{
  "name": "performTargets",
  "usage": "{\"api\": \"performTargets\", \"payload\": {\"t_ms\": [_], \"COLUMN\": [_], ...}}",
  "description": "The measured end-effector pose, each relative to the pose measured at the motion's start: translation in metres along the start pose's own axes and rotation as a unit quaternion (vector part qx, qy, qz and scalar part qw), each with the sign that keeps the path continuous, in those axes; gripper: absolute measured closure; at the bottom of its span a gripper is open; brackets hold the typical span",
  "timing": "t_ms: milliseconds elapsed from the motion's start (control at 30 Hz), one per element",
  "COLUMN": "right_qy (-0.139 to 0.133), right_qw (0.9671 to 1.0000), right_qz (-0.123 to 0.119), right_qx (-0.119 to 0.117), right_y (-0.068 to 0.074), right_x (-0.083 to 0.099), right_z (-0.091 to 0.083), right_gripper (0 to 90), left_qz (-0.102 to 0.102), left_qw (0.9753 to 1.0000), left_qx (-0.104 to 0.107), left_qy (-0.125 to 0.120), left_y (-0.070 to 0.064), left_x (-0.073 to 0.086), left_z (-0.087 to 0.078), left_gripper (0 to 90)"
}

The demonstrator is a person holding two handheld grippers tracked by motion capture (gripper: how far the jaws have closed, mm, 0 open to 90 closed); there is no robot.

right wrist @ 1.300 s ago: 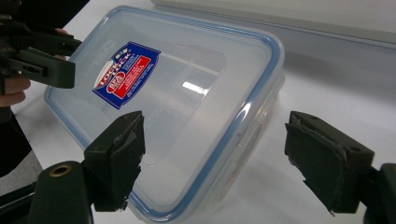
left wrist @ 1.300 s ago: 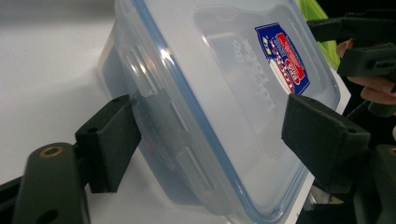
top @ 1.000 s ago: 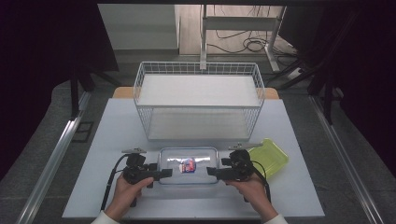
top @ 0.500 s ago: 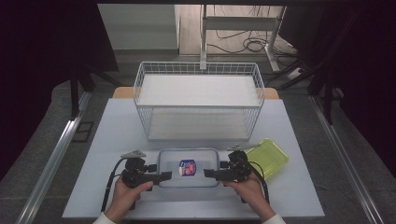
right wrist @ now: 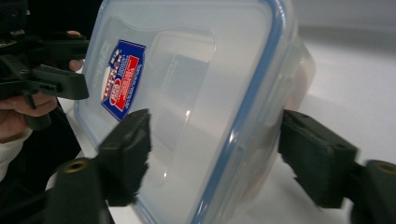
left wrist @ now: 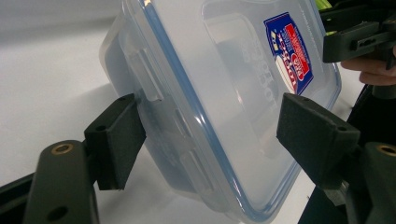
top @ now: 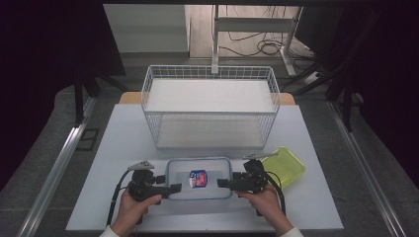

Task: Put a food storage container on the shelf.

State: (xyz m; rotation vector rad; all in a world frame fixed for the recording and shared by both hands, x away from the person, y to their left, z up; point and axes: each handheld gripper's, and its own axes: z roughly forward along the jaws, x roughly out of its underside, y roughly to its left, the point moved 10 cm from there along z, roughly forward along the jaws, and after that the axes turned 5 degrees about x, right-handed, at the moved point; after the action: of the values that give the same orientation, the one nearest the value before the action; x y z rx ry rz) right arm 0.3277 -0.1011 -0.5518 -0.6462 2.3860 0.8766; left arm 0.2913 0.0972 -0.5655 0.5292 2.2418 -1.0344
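A clear plastic container [top: 207,170] with a blue-rimmed lid and a red and blue label lies near the table's front edge. My left gripper [top: 173,188] holds its left end and my right gripper [top: 222,183] holds its right end. In the left gripper view the container [left wrist: 224,70] lies tilted between the jaws, one pad at the side wall by a latch and one pad on the lid. In the right gripper view the container [right wrist: 201,70] is pinched the same way, lid to underside. A shadow lies on the table beneath it.
A white wire basket [top: 148,94] stands across the middle of the white table [top: 123,138], just beyond the container. A yellow-green lid or tray [top: 289,165] lies at the front right, close behind my right hand. Dark floor and cables lie beyond the table.
The container looks slightly larger and a touch nearer in the high view. Both grippers have stayed at its ends and moved with it.
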Motion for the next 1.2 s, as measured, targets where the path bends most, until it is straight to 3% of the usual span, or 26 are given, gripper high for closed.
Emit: {"api": "performTargets", "payload": {"t_ms": [100,267,433,533,600,900,1033,1200], "right_qy": [-0.004,-0.011,-0.014,-0.016,-0.017,-0.02,-0.02,-0.024], "right_qw": [1.0,0.9998,0.9998,0.9998,0.9997,0.9995,0.9994,0.9994], "right_qz": [-0.005,0.008,0.0,-0.008,-0.009,-0.01,-0.015,-0.003], "right_qx": [0.002,-0.017,-0.014,-0.013,-0.013,-0.024,-0.023,-0.025], "right_y": [0.0,-0.001,0.0,0.001,0.001,0.001,0.002,0.003], "right_x": [0.001,0.002,0.004,0.005,0.006,0.007,0.008,0.008], "right_z": [-0.004,-0.008,-0.009,-0.012,-0.012,-0.015,-0.016,-0.017], "right_gripper": [35.3,40.1,40.6,41.9,42.0,45.2,45.9,46.9], "left_qz": [0.003,0.004,0.003,-0.016,-0.018,-0.014,-0.001,-0.001], "left_qw": [1.0,1.0,1.0,0.9994,0.9992,0.9989,0.9992,0.9993], "left_qx": [-0.001,0.001,0.004,0.022,0.027,0.039,0.037,0.033], "left_qy": [0.0,-0.004,-0.007,-0.021,-0.022,-0.021,-0.018,-0.02], "left_y": [-0.001,-0.002,-0.002,-0.001,0.0,-0.001,-0.003,-0.004], "left_x": [0.0,0.001,0.0,0.0,0.0,0.002,0.004,0.004], "left_z": [-0.001,-0.003,-0.005,-0.008,-0.009,-0.014,-0.015,-0.016], "left_gripper": [24.8,27.6,30.7,34.6,36.1,41.1,41.7,41.7]}}
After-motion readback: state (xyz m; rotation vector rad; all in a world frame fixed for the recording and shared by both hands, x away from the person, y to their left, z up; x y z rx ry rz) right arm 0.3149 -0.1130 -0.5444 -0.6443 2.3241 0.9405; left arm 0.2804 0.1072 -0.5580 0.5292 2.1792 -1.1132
